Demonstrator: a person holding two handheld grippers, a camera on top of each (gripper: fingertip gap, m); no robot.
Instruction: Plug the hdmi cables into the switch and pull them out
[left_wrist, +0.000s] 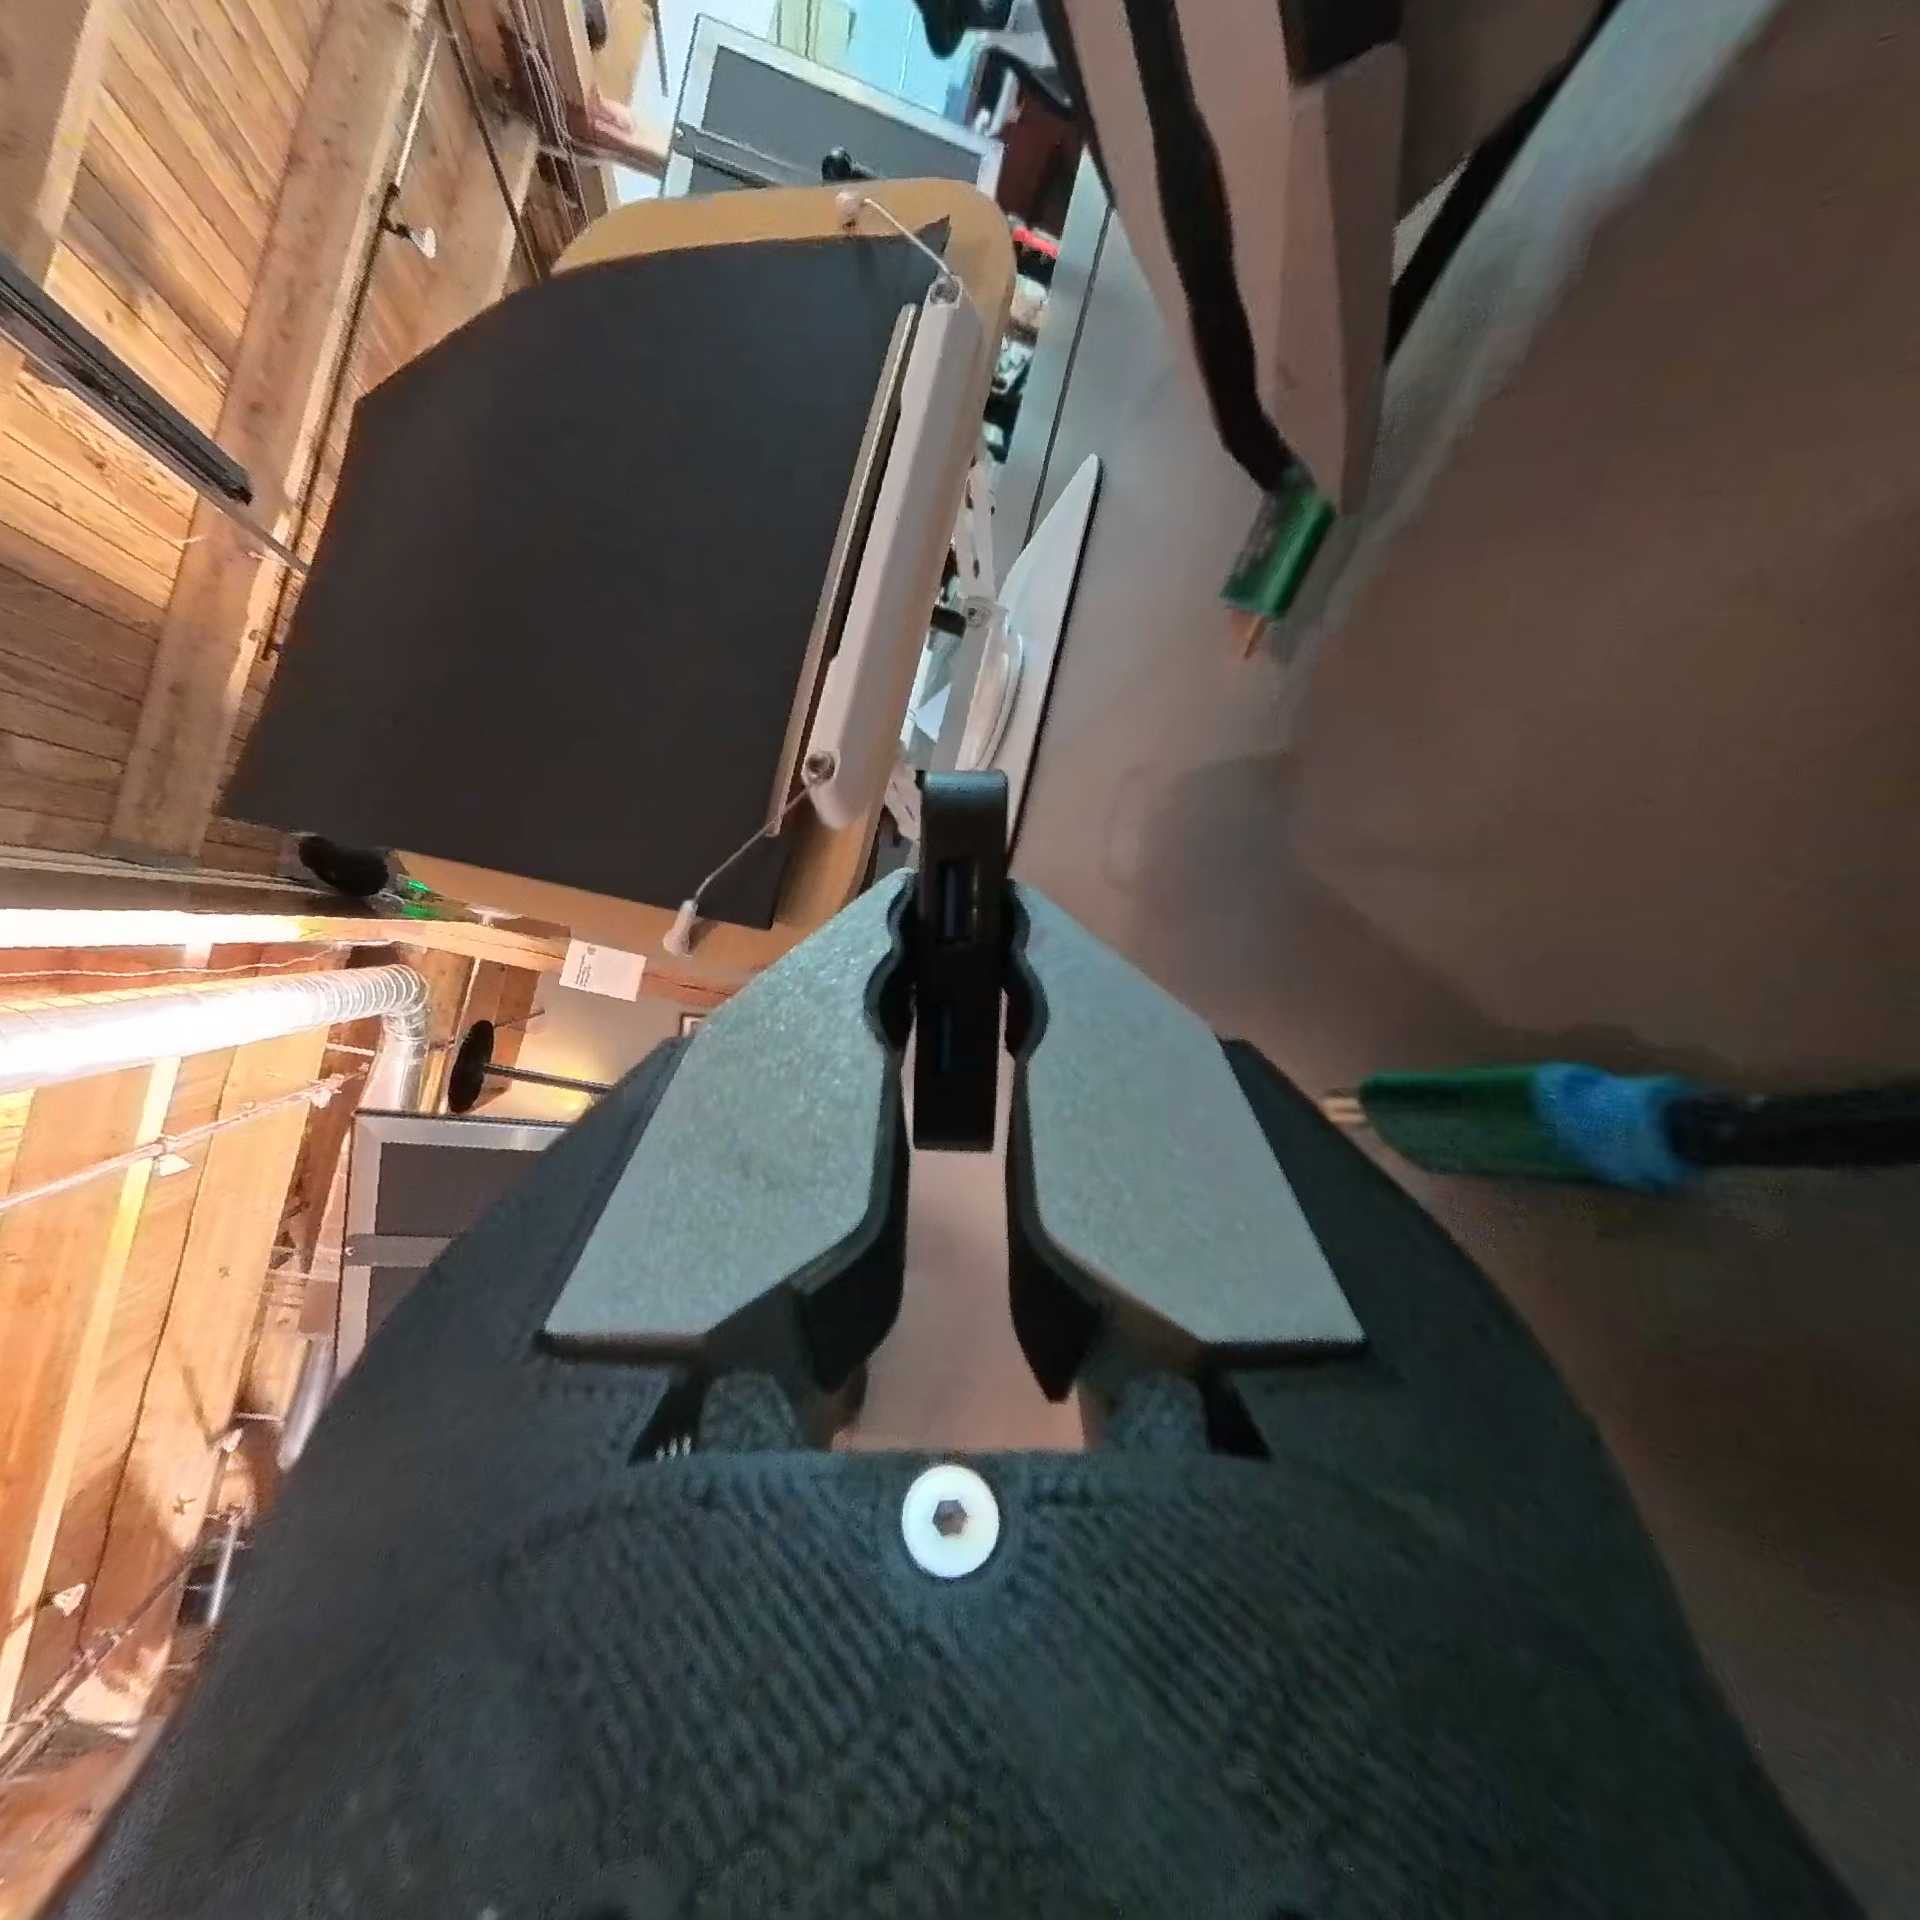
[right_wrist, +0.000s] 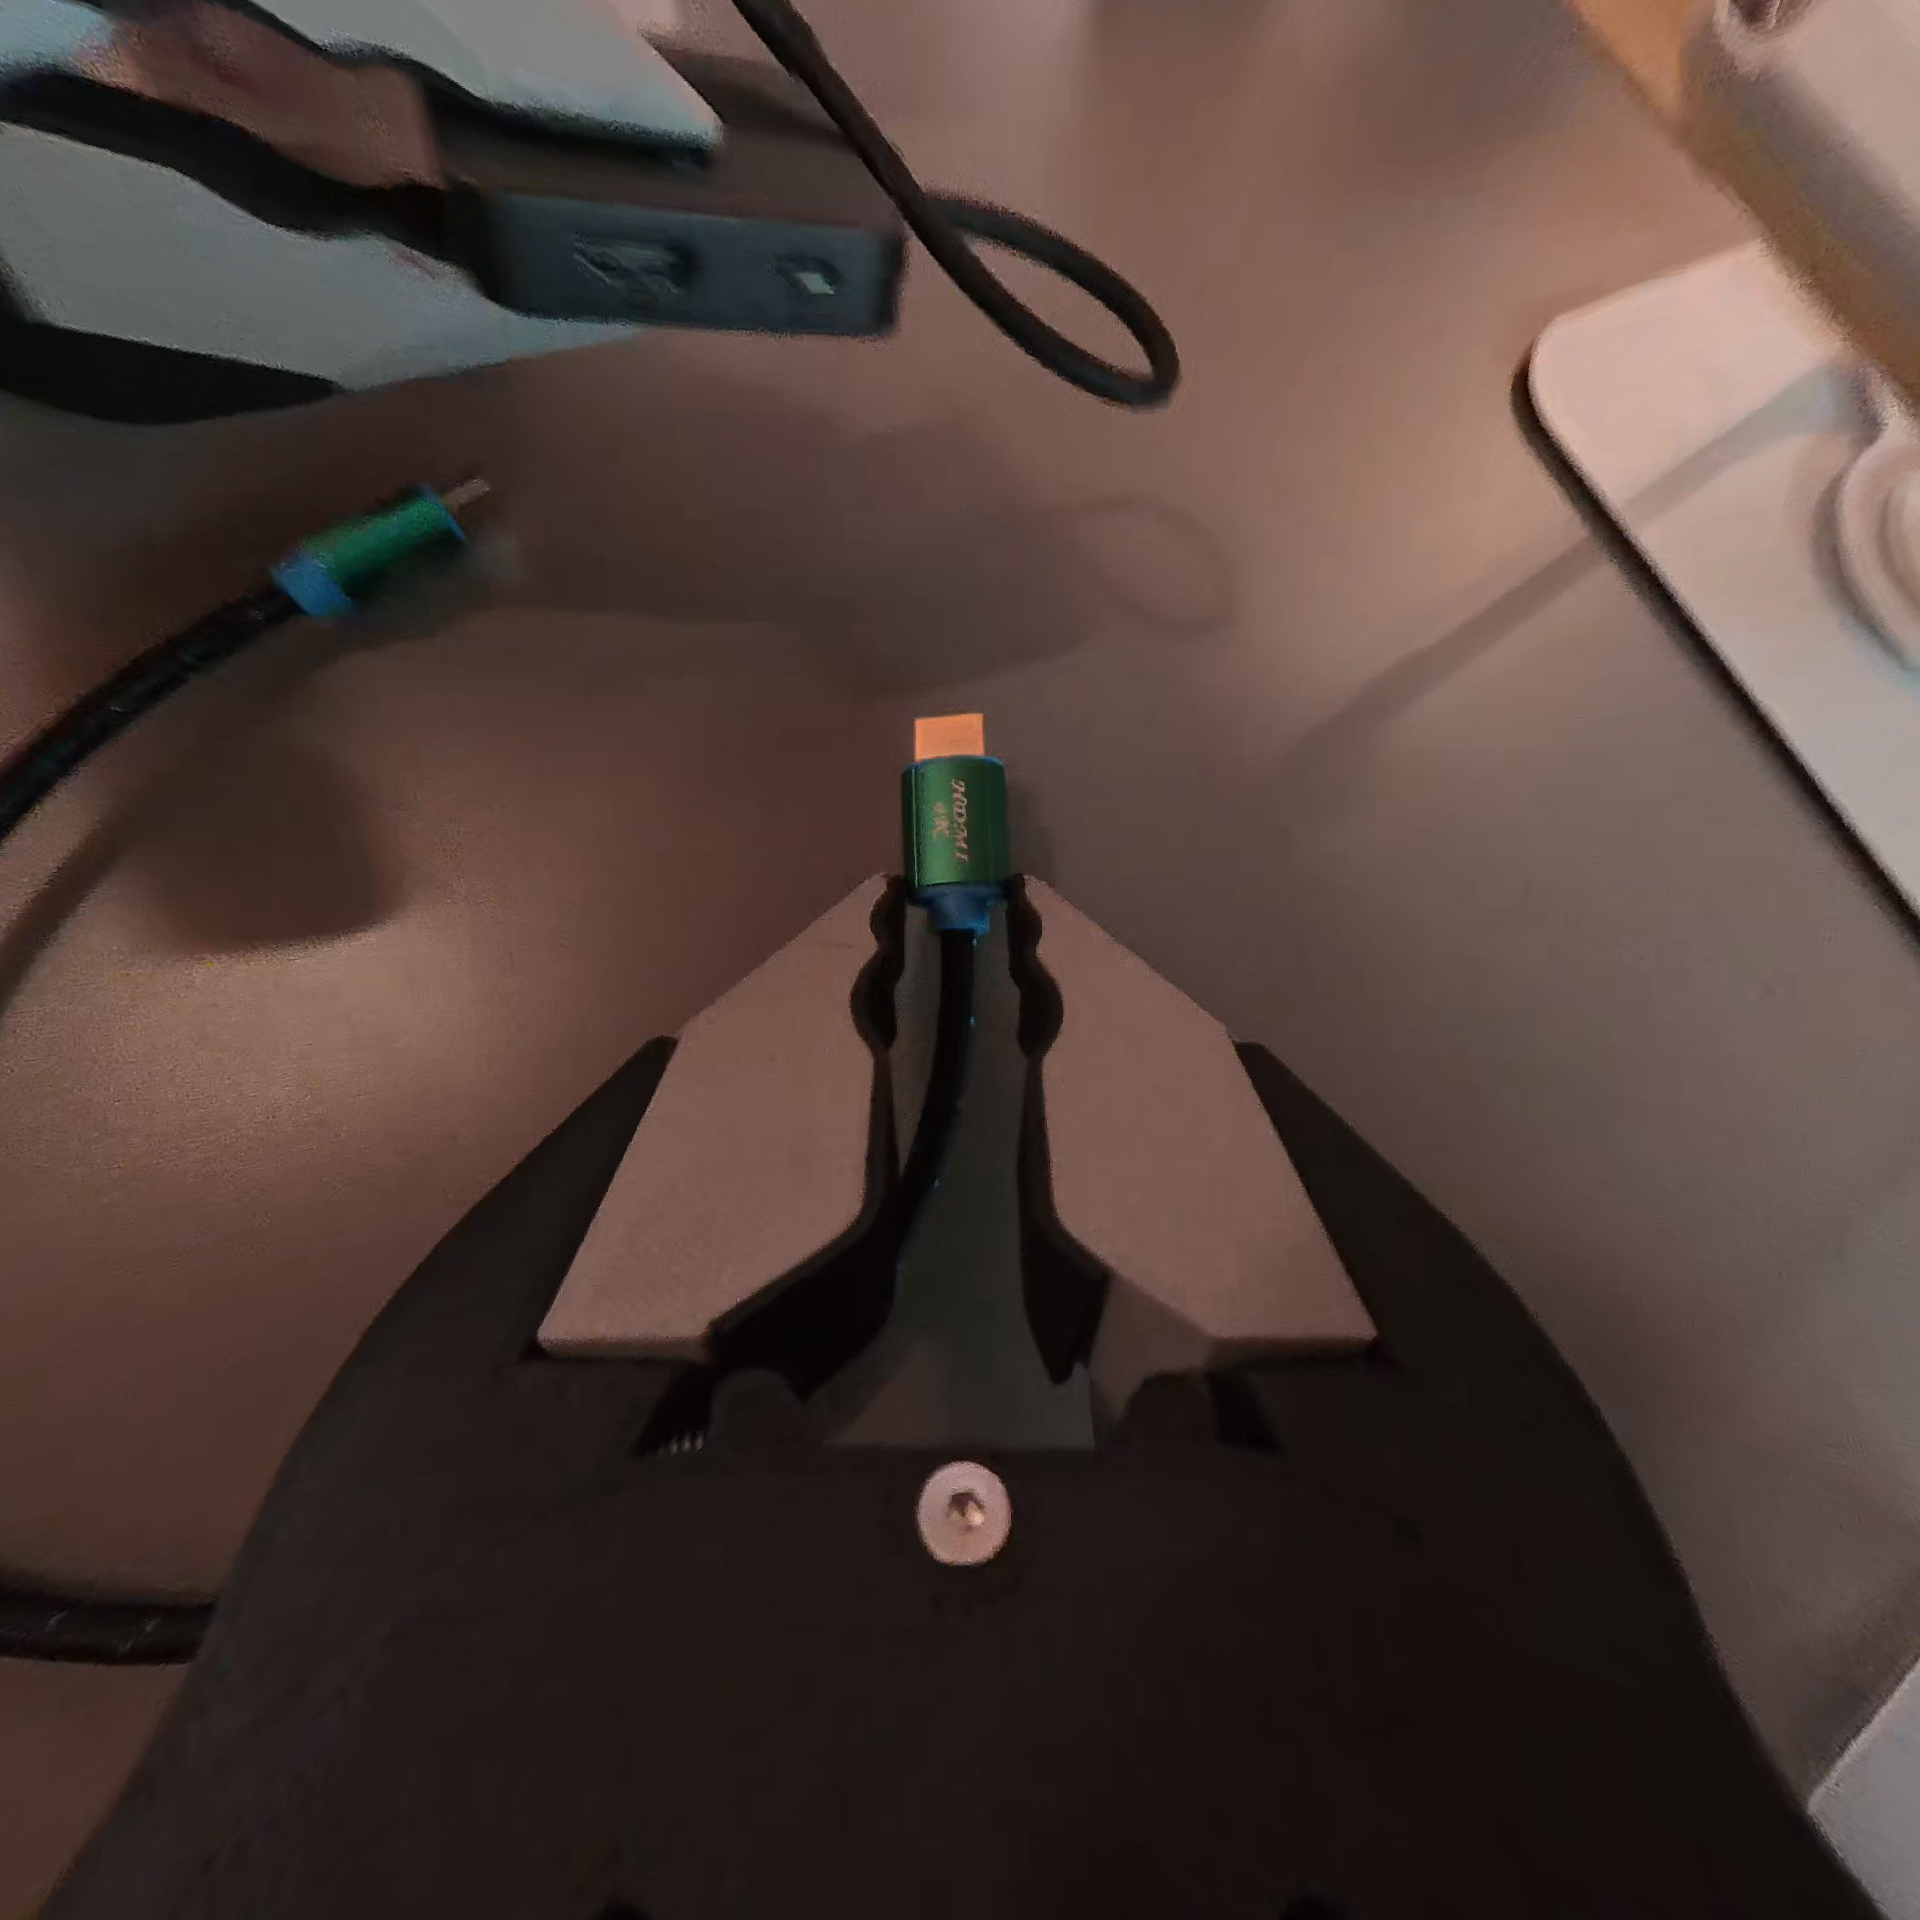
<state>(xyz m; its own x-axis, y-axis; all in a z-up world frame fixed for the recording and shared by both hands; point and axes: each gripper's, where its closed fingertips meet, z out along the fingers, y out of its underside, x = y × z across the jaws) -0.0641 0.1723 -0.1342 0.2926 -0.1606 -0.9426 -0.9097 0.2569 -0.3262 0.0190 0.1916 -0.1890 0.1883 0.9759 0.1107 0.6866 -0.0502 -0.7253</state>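
Left gripper (left_wrist: 961, 935) pinching small black plastic switch box (left_wrist: 961, 966) by its flat sides, lifted above brown table (left_wrist: 1558, 831). Right gripper (right_wrist: 956, 899) pinching green metal HDMI plug (right_wrist: 954, 826) at blue collar. Probably light, rigid; stiff cable may tug.

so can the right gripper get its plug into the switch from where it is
Probably yes. The right gripper is shut on the green plug, gold tip forward. The switch sits ahead to the left, a port facing it, with bare table between. A loose cable loop lies just beside it, so it must angle left.
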